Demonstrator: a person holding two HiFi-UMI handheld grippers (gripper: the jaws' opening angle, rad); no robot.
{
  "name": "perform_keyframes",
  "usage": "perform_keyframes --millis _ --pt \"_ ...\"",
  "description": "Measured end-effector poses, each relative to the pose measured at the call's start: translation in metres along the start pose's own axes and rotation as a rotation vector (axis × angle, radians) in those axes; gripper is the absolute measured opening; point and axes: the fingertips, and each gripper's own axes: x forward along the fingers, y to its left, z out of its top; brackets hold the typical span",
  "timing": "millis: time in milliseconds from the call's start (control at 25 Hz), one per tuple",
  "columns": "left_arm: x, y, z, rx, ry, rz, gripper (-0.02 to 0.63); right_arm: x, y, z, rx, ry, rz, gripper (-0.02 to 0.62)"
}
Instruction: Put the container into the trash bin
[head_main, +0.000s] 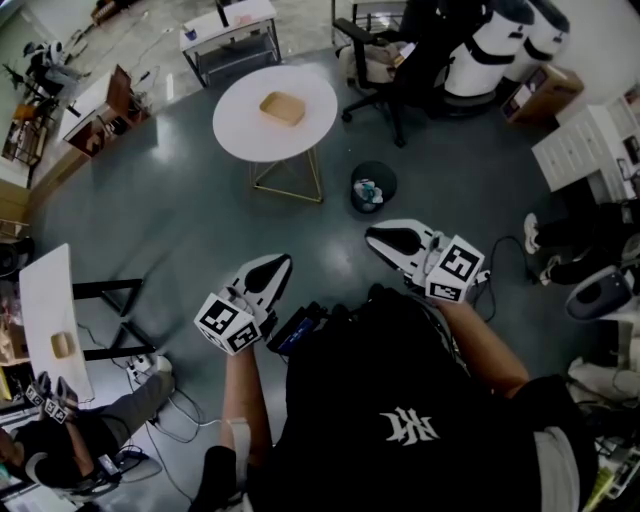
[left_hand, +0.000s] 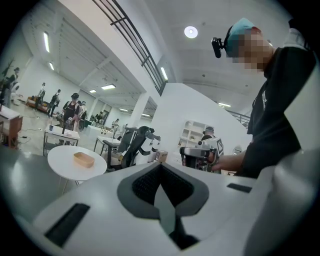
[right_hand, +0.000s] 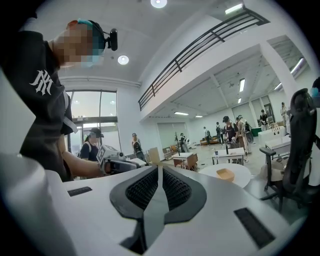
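Smooth white left gripper (head_main: 276, 264) and right gripper (head_main: 374, 237) sit closed, empty; tan container (head_main: 282, 108) beyond.

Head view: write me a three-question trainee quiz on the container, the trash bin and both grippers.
1. True or false: the container lies on the round white table.
2. Pick one: the trash bin stands A) on the table, B) on the floor beside the table, C) inside the container.
3. Fill the gap: the left gripper and the right gripper are both shut and hold ____.

Key: 1 true; 2 B; 3 nothing.
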Motion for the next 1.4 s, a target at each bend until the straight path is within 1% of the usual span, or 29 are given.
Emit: perform_keyframes --millis 120,200,320,480,720,1040,1200,1400 --pt "-0.001 0.008 -0.001 -0.010 -0.001 0.003 0.002 0.002 -0.006 -0.001 0.009 -0.001 -0.010 0.052" --pt "0.000 0.013 -0.002 -0.008 0.007 0.009 0.002 0.003 -0.014 -0.002 0.020 -0.007 -0.031 0.052" --pt "0.002 0.025 0.000 -0.013 0.009 0.022 0.002 0.007 -0.032 0.000 0.032 -0.022 -0.061 0.052" --pt "0.007 0.044 0.007 -0.021 0.004 0.043 0.002 0.020 -0.057 0.007 0.046 -0.041 -0.064 0.052" --pt "0.029 0.081 0.021 -0.016 0.021 0.075 0.002 0.049 -0.099 0.014 0.062 -0.051 -0.031 0.052" --pt "0.073 0.142 0.058 -0.004 0.037 0.122 0.002 0.097 -0.167 0.032 0.073 -0.039 0.047 0.052" --pt "0.098 0.171 0.073 -0.004 0.042 0.150 0.002 0.111 -0.204 0.042 0.080 -0.033 0.077 0.052" --pt "0.127 0.201 0.090 0.007 0.048 0.165 0.002 0.128 -0.247 0.052 0.082 -0.037 0.105 0.052"
